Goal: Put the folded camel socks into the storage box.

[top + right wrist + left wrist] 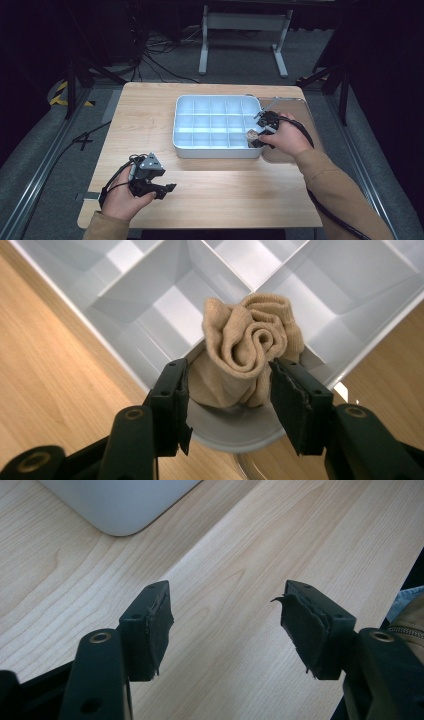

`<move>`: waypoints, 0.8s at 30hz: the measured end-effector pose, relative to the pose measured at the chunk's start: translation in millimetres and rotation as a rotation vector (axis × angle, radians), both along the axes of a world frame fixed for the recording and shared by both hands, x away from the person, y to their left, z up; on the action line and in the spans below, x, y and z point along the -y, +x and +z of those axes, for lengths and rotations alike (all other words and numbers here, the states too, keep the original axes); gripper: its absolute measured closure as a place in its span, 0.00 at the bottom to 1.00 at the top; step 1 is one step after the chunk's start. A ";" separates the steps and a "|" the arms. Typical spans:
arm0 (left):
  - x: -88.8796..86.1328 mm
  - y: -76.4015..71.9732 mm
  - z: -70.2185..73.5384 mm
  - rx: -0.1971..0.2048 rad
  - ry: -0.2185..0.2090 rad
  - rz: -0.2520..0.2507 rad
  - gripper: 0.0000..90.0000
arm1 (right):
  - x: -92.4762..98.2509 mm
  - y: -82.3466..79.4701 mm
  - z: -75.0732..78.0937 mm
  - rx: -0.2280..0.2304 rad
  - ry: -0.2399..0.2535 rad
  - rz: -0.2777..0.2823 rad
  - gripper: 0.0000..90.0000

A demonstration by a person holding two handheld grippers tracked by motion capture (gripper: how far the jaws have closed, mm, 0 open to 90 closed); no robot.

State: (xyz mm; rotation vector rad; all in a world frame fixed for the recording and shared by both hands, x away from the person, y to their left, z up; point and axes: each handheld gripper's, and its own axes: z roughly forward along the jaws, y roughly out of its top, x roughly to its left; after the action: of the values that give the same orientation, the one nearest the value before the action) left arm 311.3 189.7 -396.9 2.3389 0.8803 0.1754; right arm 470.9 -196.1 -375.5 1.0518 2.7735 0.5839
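The rolled beige fabric sock [247, 352] sits in the corner cell of the white plastic divided tray [216, 150], between the parted jaws of the right tool [227, 387]. If a pad snags the cloth while lifting, the sock could come out or unroll. The left tool [227, 625] stands apart and empty over the wooden counter [240, 540].

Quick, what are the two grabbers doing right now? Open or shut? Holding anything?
Left gripper: open, holding nothing, above the bare table.
Right gripper: open, its fingers either side of the rolled-up sock in the tray's corner compartment, not squeezing it.

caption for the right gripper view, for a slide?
Right gripper, jaws open, straddles a rolled beige sock in a corner cell of the white divided tray.
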 end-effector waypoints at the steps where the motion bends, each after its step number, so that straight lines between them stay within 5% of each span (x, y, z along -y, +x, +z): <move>1: 0.1 0.1 0.0 0.000 -0.001 0.000 0.42 | 1.7 -2.1 3.4 0.011 0.012 0.001 0.56; 12: 2.0 1.4 0.3 0.006 -0.006 0.005 0.42 | 21.8 -28.5 21.7 0.114 0.153 0.019 0.52; 24: 7.5 4.5 0.3 0.000 -0.009 -0.007 0.42 | 41.4 -65.6 32.5 0.251 0.297 0.121 0.50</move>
State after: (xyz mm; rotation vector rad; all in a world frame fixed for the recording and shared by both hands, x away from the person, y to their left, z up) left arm 315.8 182.1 -396.7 2.3336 0.8710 0.1676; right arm 405.2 -237.5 -342.9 0.7936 2.5929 1.0904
